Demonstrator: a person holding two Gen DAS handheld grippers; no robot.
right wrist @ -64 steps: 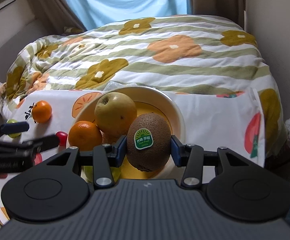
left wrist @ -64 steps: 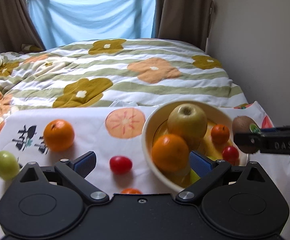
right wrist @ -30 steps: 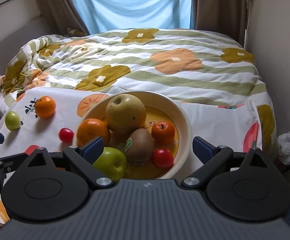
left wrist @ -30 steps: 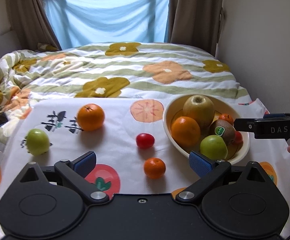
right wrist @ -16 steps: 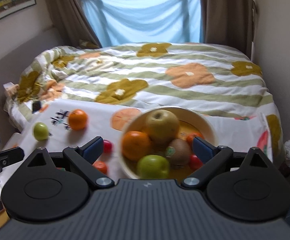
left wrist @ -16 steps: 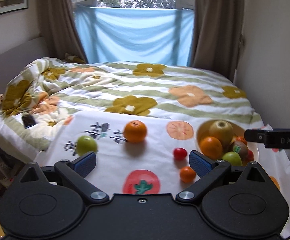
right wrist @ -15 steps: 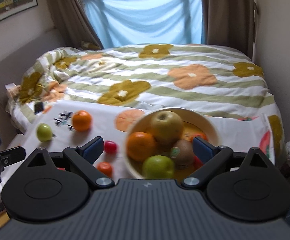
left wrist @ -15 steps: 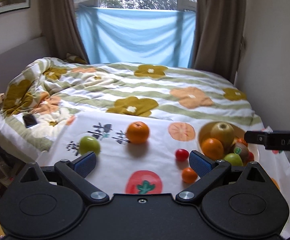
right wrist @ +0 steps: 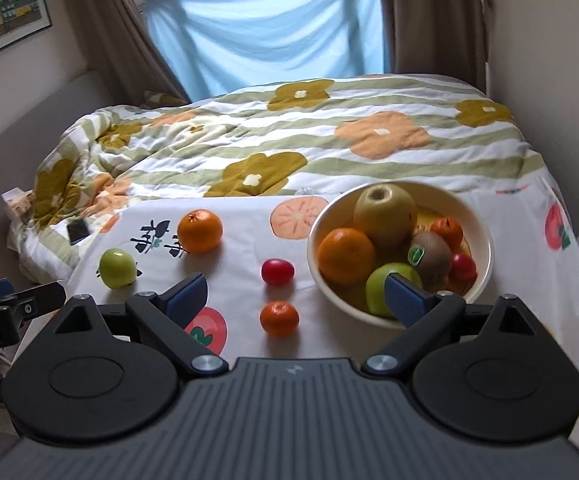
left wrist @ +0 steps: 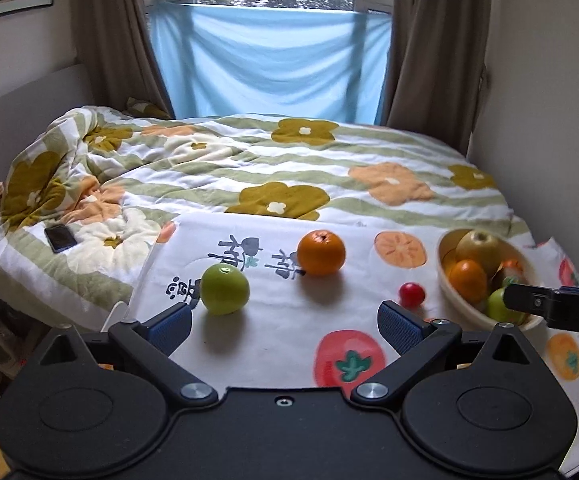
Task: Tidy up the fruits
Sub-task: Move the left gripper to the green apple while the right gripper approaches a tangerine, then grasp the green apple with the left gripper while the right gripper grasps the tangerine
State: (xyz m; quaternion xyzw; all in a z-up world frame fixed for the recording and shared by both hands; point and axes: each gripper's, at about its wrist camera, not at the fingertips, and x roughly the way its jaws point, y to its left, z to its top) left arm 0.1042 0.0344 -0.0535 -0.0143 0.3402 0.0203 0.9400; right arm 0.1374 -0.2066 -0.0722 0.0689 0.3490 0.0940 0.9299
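Reviewing against 2.1 s ago: the kiwi (right wrist: 429, 254) has left the right gripper (right wrist: 295, 294) and sits in the bowl (right wrist: 483, 236); both grippers have drawn back. 1 deposit done, 4 fruits left on the cloth. Both grippers are wide open, holding nothing. The left gripper (left wrist: 285, 322) faces the green apple (left wrist: 224, 289), just ahead near its left finger; the orange (left wrist: 321, 253) lies beyond. Likely next pick: the apple.

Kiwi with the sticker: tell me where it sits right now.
In the right wrist view the kiwi lies inside the bowl, toward its right side, between the green apple and the small red fruit.
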